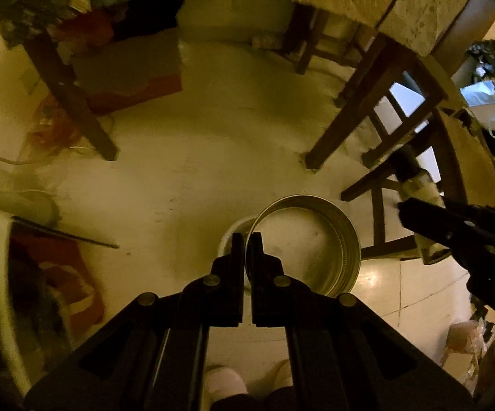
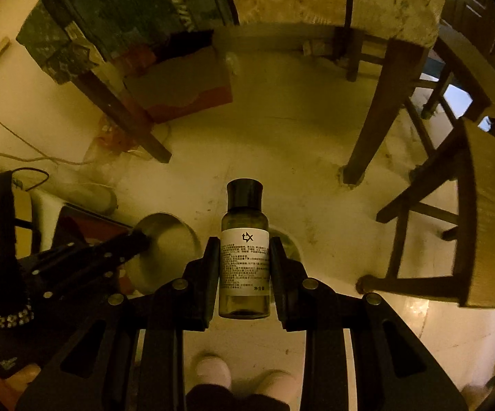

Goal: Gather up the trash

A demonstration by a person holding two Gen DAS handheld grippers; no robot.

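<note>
**Tin and bottle held above a dim floor**

A shallow round metal tin [image 1: 307,245] with a ribbed wall is pinched by its rim in the left gripper [image 1: 246,245], whose jaws are drawn nearly together on the thin edge. The tin is held above the pale, scuffed floor [image 1: 186,171], its open side turned toward the camera. In the right wrist view the same tin is seen low on the left – blurred, with the black gripper reaching in to it.

A small smoky-grey plastic bottle [image 2: 244,257] with a dark cap and a white printed label is clamped in the right gripper [image 2: 244,250]; its jaws are closed narrowly against the two sides of the label. The bottle is held with the cap pointing away from the camera, above the floor. In the left wrist view the right gripper and the bottle's pale label are seen at the right edge, near the tin but apart from it.

Dark wooden table legs [image 2: 367,126] are planted on the floor ahead, under a cloth-covered table [image 2: 367,3]. A wooden chair [image 2: 463,226] is seen to the right, and a red-and-white cardboard box [image 2: 182,92] is lying under the table at the left – a white cable [image 2: 25,144] trails nearby. The person's pale shoes [image 2: 213,371] are visible at the bottom edge.
</note>
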